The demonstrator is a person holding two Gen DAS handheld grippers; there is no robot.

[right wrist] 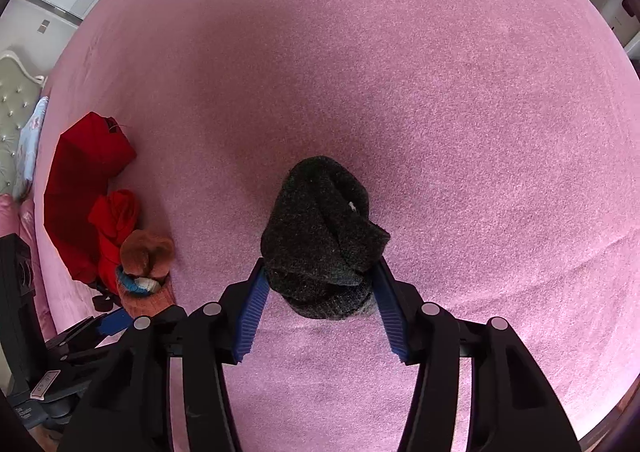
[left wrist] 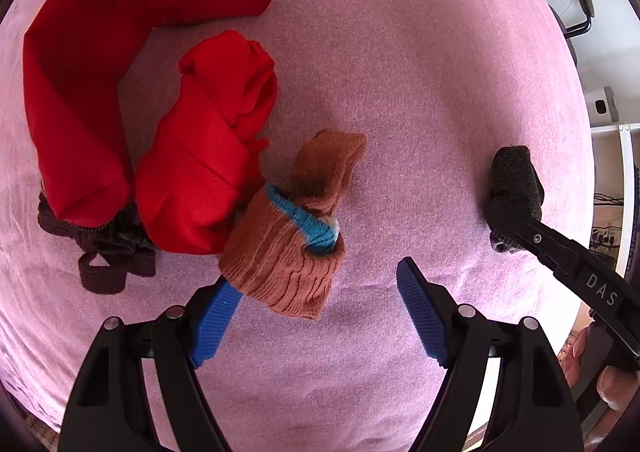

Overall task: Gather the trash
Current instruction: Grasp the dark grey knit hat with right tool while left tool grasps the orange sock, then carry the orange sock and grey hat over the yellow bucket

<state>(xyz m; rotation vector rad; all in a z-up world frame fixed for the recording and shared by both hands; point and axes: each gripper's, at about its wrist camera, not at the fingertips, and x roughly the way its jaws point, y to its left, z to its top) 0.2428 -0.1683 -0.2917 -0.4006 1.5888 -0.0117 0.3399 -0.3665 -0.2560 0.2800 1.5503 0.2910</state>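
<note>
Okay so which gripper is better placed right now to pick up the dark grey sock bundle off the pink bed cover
Right. The right gripper already has its blue fingers on either side of the dark grey sock bundle. The left gripper is open by the brown sock bundle, well away from the grey one.

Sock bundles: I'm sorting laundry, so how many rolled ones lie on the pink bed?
2: a brown sock bundle beside the red clothes, and a dark grey one between the right gripper fingers.
</note>
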